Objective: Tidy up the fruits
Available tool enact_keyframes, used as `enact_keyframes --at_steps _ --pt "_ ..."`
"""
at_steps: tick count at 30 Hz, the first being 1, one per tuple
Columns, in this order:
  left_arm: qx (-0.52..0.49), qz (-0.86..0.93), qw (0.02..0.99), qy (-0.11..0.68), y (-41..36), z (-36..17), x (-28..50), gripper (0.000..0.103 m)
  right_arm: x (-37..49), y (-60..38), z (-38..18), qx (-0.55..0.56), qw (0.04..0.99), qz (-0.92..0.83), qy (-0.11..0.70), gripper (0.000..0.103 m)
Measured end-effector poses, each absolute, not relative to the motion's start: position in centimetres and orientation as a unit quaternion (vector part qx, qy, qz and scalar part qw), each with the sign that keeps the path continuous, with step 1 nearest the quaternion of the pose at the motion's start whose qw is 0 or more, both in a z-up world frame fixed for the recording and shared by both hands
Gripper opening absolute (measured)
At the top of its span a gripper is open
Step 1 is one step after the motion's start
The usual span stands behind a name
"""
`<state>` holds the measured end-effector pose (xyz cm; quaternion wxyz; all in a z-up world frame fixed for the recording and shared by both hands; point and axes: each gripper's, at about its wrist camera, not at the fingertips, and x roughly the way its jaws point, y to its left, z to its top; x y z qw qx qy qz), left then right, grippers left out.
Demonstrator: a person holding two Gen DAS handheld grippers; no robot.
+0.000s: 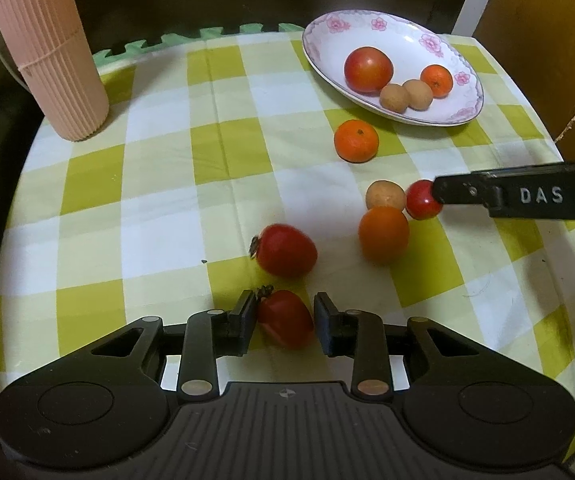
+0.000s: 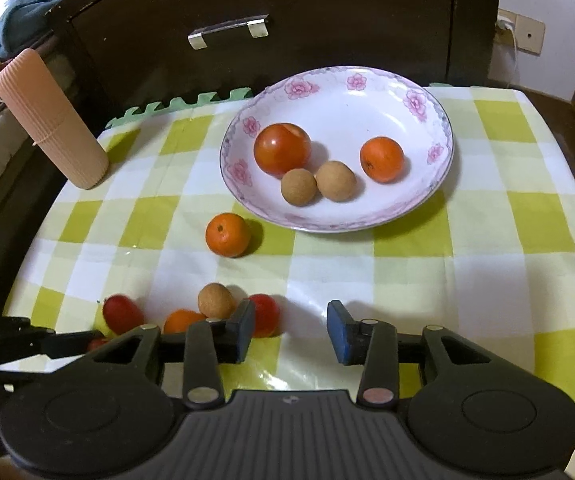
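Red tomato (image 1: 285, 318) sits between the released left claw (image 1: 285, 322), awaiting a squeeze; right claw (image 2: 291, 330), also released, noses another.

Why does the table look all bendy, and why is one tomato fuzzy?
Left wrist view: the fisheye lens curves the checked tablecloth edges, and the loose tomato looks smeared. Right wrist view: the cloth bulges too, and the plate casts a soft shadow.

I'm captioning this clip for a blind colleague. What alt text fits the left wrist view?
The open left gripper straddles a red tomato on a green-checked tablecloth. Five more fruits lie loose beyond it, the right gripper touching a small red one, and a floral plate at the back holds four fruits.
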<state>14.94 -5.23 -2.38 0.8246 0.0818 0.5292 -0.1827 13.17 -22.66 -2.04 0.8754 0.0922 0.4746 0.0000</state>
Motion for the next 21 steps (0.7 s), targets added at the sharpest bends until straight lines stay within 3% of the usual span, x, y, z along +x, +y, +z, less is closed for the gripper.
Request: enact_keyframes --at_steps 21 --pt "0.082 -0.191 0.824 0.527 -5.3 -2.4 14.8 0.045 14.8 -21.8 -3.5 0.117 0.865 0.028 0.487 0.039"
